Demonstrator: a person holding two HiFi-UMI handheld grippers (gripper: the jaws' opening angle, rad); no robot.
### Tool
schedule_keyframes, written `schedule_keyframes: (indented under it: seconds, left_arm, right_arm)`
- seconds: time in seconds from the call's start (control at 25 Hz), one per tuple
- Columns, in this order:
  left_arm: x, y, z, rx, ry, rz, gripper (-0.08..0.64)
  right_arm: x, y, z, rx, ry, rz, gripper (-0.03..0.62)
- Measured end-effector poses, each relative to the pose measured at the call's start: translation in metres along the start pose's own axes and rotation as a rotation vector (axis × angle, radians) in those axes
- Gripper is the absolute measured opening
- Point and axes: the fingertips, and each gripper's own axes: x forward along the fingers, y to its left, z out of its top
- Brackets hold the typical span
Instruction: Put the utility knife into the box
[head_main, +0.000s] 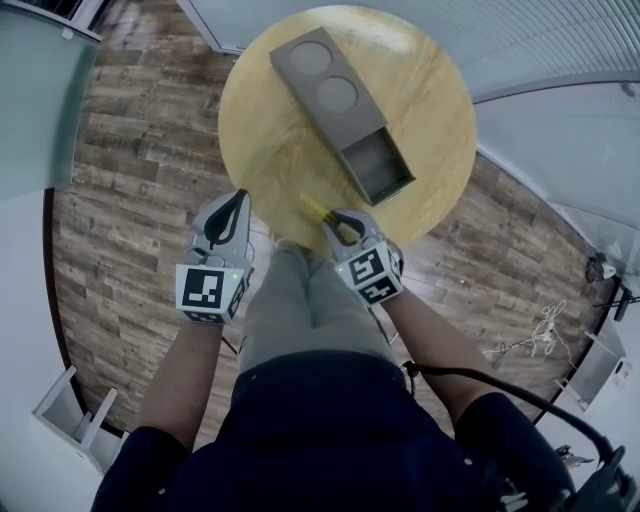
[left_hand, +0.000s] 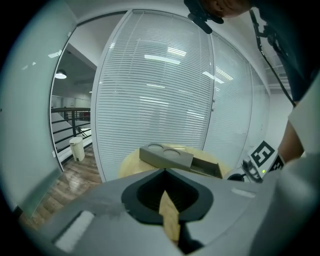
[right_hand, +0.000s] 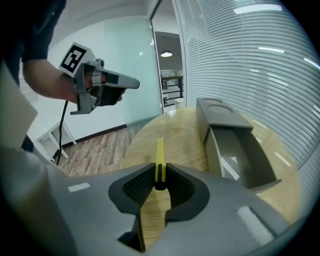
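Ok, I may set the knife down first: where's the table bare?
Bare wood lies left of the box, out to the table's rim, and again on its right. The open drawer is empty. The right gripper and knife crowd the near edge.

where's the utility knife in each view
Head view: yellow utility knife sticks out of the right gripper, at the near edge of the table.
Left gripper view: not visible.
Right gripper view: utility knife at centre, clamped in that gripper.
Shared landmark: the grey box.
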Motion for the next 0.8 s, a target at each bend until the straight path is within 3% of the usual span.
schedule_keyframes:
  seconds: [0.44, 0.8]
  left_arm:
    - [-0.006, -0.031, 0.088, 0.082, -0.085, -0.088, 0.005]
    - [-0.011, -0.032, 0.164, 0.183, -0.197, -0.080, 0.005]
  right_arm:
    - [-0.078, -0.046, 0.056, 0.063, -0.107, -0.173, 0.074]
    - [-0.141, -0.067, 0.099, 0.102, -0.227, -0.254, 0.074]
